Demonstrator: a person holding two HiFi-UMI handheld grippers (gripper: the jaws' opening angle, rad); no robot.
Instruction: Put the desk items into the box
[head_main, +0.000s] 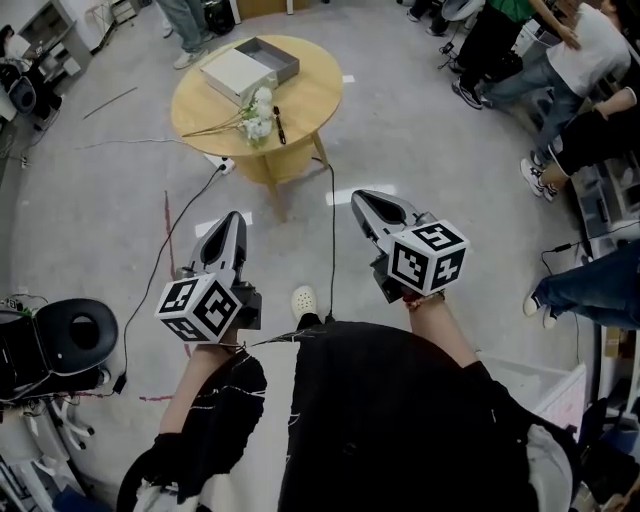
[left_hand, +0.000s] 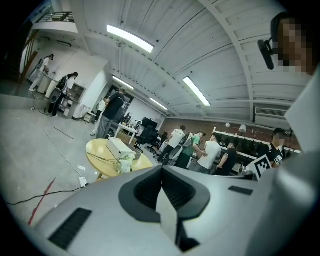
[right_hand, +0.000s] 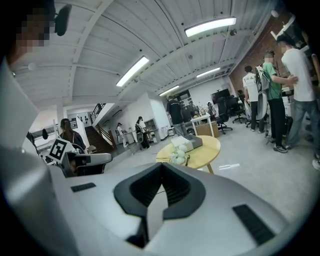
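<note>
A round yellow table (head_main: 310, 100) stands some way ahead of me on the floor. On it lie a grey box with a white lid (head_main: 250, 68), a bunch of white flowers (head_main: 258, 118) and a black pen (head_main: 280, 125). My left gripper (head_main: 234, 217) and right gripper (head_main: 362, 197) are held side by side well short of the table, both shut and with nothing in them. The left gripper view shows its jaws (left_hand: 162, 168) closed, with the table (left_hand: 97, 152) and box (left_hand: 120, 148) beyond them. In the right gripper view the jaws (right_hand: 162, 165) are closed below the table (right_hand: 207, 149) and flowers (right_hand: 178, 158).
Cables (head_main: 190, 205) and a power strip (head_main: 225, 165) lie on the floor between me and the table. A black seat (head_main: 70, 335) stands at the left. Seated people (head_main: 570, 60) line the right side, and someone's legs (head_main: 185, 30) stand behind the table.
</note>
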